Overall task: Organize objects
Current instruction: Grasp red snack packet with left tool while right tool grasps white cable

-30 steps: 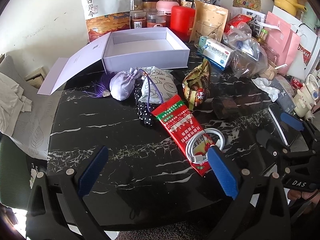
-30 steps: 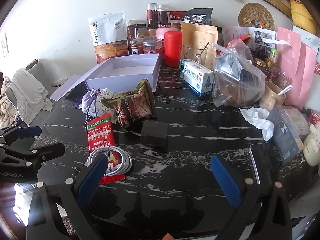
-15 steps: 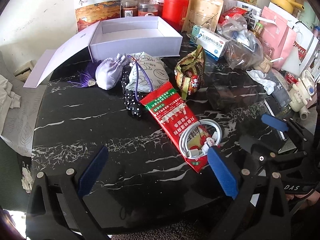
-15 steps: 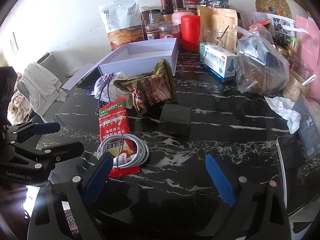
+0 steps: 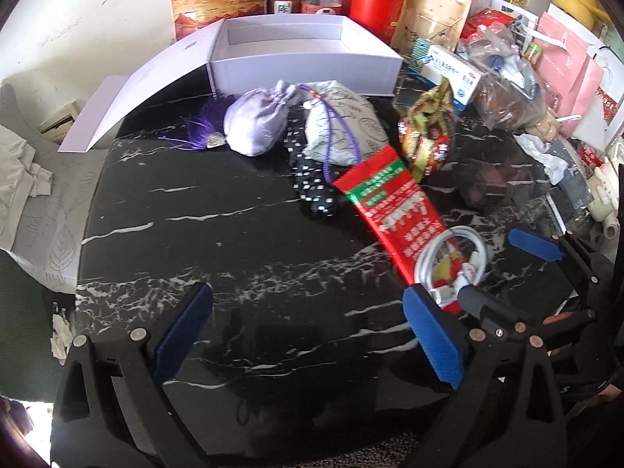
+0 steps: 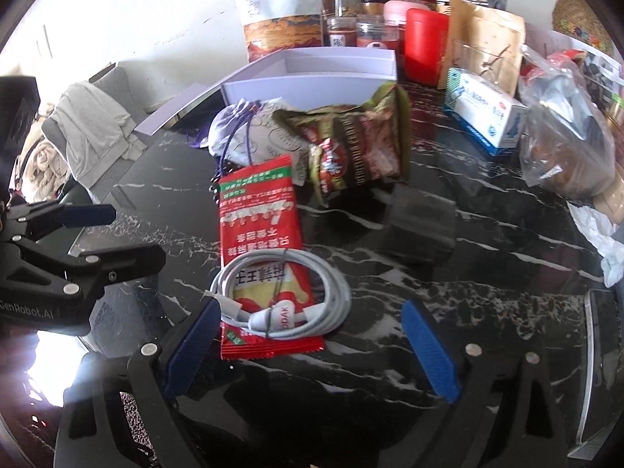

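Note:
An open lavender box (image 5: 304,66) (image 6: 312,78) stands at the back of the black marble table (image 5: 214,241). In front of it lie a lavender pouch (image 5: 253,124), a printed white pouch (image 5: 343,128), a snack bag (image 6: 351,148), a small black box (image 6: 421,226) and a red sachet (image 6: 257,210). A coiled white cable (image 6: 280,300) rests on the sachet. My right gripper (image 6: 312,335) is open, low over the table, with the coil just ahead between its fingers, near the left pad. My left gripper (image 5: 306,312) is open over bare table left of the sachet.
Jars, a red canister (image 5: 374,4) and food bags line the back wall. A blue-and-white carton (image 6: 487,117), a filled plastic bag (image 6: 565,136), crumpled tissue and a phone (image 6: 600,351) sit at the right. A chair with grey cloth (image 6: 89,124) stands left of the table.
Both grippers have come down and forward towards the table. The cable and red sachet now lie much closer to my right gripper, whose jaws have narrowed slightly.

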Motion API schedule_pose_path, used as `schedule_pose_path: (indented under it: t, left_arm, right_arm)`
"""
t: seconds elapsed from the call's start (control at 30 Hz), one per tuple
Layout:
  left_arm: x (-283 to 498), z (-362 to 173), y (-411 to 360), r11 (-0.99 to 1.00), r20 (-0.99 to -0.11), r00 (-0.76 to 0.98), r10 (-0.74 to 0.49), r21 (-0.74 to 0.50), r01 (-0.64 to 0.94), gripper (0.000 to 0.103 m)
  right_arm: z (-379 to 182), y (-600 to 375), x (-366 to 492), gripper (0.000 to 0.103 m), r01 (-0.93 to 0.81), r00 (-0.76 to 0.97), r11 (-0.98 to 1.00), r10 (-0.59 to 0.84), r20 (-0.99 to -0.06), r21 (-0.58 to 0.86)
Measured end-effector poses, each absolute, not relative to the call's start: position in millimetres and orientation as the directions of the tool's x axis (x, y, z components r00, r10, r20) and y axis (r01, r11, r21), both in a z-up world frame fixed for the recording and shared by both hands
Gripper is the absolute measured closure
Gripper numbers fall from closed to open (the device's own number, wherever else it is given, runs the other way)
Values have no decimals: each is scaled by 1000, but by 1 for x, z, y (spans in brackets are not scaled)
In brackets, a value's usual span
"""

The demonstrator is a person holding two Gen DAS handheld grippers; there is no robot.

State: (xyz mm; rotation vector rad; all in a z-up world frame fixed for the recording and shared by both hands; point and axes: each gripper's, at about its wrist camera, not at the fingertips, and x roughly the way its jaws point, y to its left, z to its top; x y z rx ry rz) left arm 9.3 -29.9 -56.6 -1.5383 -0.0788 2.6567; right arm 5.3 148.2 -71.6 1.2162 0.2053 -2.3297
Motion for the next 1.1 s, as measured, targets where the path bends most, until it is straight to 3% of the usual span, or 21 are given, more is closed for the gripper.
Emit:
schedule_pose_path:
  t: [0.27,0.3,0.33,0.43,0.9,1.1]
  left_arm:
    - [7,-59,-44,-994,-863,-494,105,-105,-28,5]
    - [6,-60,-44,-994,-864,-492,107,-108,-27,5]
    - [5,-60,-43,-994,-865,-490,104,-105,-26,5]
    - [3,-59,-38,-993,-865,-488,113,-111,-34,5]
    - [-22,-65,23,-979,-870,-451,200,-160,-127,5]
    - [-36,-74,55,-983,-885,-429,179,-145,-109,8]
  right_arm:
    - [-79,135,2,9,532,-466,-842,-383,-798,93]
    - [-79,136,1,11,535,-459,-838,-396,-795,108]
    - [-80,138,0,20,539,-446,-832,-412,-794,129]
    - [-78,145,-3,23,526,-446,-837,-420,-791,148]
    - [-71,207,-6,24,393,-516,-907,-356,-779,154]
    - [-69,229,-5,24,371,-544,-917,-342,-767,146]
